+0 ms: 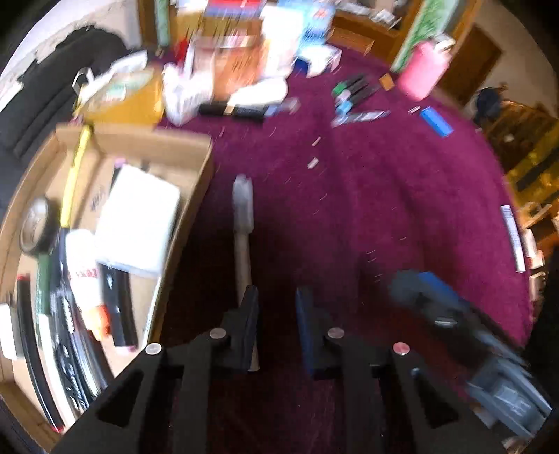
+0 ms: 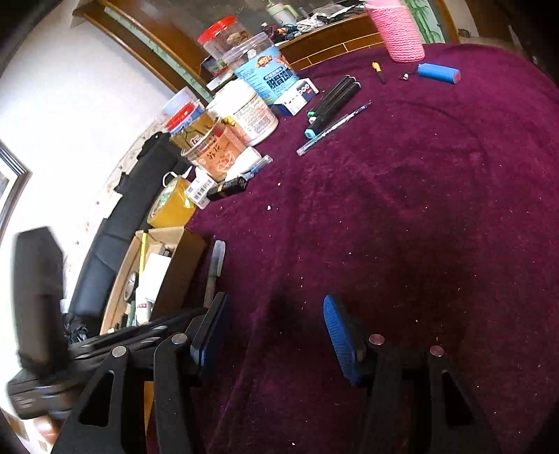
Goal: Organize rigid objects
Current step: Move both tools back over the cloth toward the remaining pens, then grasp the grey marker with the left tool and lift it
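A grey pen with a clear cap [image 1: 242,223] lies on the purple cloth beside the cardboard box [image 1: 181,150]. My left gripper [image 1: 276,307] is open above the cloth; the pen's near end sits against its left finger [image 1: 249,314], outside the gap. In the right wrist view the same pen [image 2: 215,269] lies beside the box [image 2: 185,258]. My right gripper [image 2: 276,331] is open and empty over the cloth. Markers [image 2: 332,101], a blue pen [image 2: 335,125] and a blue cylinder [image 2: 438,73] lie farther off.
The box holds a white block [image 1: 139,216], a tape roll [image 1: 36,227], a yellow pencil and other items. Jars, cups and cartons [image 2: 244,104] crowd the cloth's far left. A pink knitted holder [image 2: 398,31] stands at the back. The right gripper shows at lower right [image 1: 471,331].
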Available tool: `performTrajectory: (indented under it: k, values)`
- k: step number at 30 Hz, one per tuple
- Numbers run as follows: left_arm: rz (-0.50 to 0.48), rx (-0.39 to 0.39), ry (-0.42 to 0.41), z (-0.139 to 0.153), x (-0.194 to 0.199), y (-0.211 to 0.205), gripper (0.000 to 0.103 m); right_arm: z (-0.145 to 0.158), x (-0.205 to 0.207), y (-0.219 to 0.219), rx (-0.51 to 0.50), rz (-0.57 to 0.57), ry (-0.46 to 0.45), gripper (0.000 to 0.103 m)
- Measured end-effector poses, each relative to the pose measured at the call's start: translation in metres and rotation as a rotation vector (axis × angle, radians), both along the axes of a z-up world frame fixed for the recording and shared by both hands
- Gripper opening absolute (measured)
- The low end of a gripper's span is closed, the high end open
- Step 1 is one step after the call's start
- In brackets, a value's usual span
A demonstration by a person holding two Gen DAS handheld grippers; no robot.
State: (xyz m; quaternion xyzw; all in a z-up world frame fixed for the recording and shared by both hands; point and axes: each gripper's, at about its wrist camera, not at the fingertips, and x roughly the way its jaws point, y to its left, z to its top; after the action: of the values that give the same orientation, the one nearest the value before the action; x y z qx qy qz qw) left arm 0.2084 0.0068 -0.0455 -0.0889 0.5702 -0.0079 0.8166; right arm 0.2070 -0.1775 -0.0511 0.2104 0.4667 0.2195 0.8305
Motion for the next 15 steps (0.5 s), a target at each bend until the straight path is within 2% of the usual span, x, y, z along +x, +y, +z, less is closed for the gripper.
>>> performTrajectory:
  k: [1,3,6,7,8,12,15]
  values:
    - [-0.018,-0.025,0.017,-0.007,0.003,-0.001,0.019,0.000,0.000,-0.001,0.002,-0.006,0.005,0.060]
    - [-0.016,0.029,-0.034,-0.006,0.002,-0.003,0.019,0.001,0.001,-0.002,0.005,-0.012,0.010,0.060]
    - [-0.012,0.026,-0.063,-0.008,-0.002,-0.001,0.016,0.001,0.001,0.001,-0.035,-0.021,0.006,0.060]
    - [-0.004,0.032,-0.074,-0.009,-0.004,0.001,0.002,0.002,0.000,0.002,-0.051,-0.021,0.002,0.060]
    - [0.014,0.035,-0.092,-0.010,-0.009,0.006,0.000,0.003,0.000,0.002,-0.057,-0.023,-0.006,0.060]
    - [0.038,-0.093,-0.070,-0.008,-0.026,0.026,0.000,0.002,0.001,0.000,-0.066,-0.028,0.000,0.060]
    - [0.046,-0.104,-0.063,-0.008,-0.039,0.028,0.000,0.000,0.001,-0.002,-0.050,-0.026,0.001,0.060]
